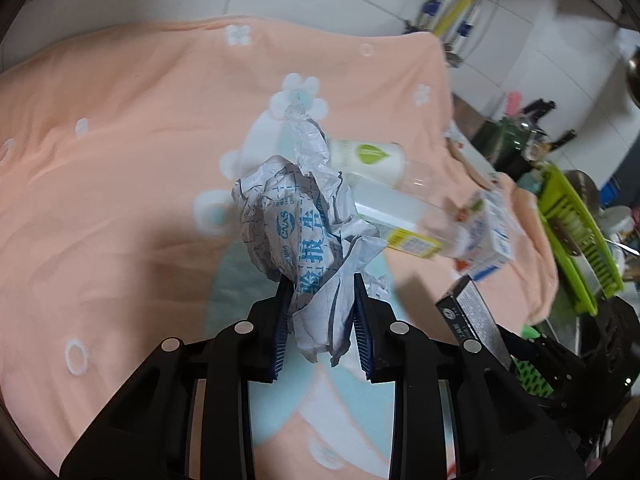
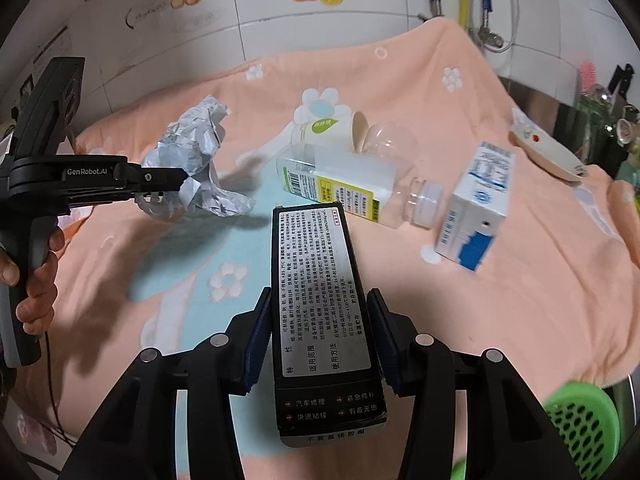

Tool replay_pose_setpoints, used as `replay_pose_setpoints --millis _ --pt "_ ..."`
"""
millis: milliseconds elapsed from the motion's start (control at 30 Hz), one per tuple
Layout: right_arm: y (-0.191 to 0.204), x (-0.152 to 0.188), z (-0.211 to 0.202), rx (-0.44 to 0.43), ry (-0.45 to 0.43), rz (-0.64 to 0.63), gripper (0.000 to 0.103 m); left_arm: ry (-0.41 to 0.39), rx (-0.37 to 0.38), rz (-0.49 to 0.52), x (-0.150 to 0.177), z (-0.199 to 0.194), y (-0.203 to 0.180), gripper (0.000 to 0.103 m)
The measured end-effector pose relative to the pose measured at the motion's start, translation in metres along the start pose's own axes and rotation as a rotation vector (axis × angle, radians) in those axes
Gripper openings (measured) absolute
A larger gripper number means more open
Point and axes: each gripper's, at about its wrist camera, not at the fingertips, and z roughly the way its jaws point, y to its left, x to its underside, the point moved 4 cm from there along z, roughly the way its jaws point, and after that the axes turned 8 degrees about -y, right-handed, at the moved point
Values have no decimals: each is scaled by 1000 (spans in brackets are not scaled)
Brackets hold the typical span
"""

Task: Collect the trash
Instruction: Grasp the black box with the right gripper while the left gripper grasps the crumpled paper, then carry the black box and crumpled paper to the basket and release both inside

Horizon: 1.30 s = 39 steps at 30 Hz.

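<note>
Crumpled paper [image 1: 304, 240] in left tool [image 1: 320, 300]; glossy black box [image 2: 320, 304] in right tool [image 2: 320, 320].

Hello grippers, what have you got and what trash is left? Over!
Left gripper shut on crumpled printed paper. Right gripper shut on long black box. Plastic bottle, paper cup, white-blue carton left on peach towel.

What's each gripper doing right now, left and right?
Left gripper: closed on the crumpled paper, held above the towel.
Right gripper: closed on the black box.
</note>
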Motion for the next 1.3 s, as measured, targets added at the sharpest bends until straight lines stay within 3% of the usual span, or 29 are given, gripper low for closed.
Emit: replay_pose_setpoints --millis 333,767,1100,1300 --pt "-20 30 -65 83 -43 53 46 9 152 65 27 -24 -67 28" --pt "-95 98 -141 288 -52 255 46 83 316 198 75 -27 -168 28" --pt "-148 143 -188 443 -49 389 46 156 395 316 112 -15 -233 28" --pt "-160 158 -195 479 -47 412 46 203 407 371 134 -5 -257 28"
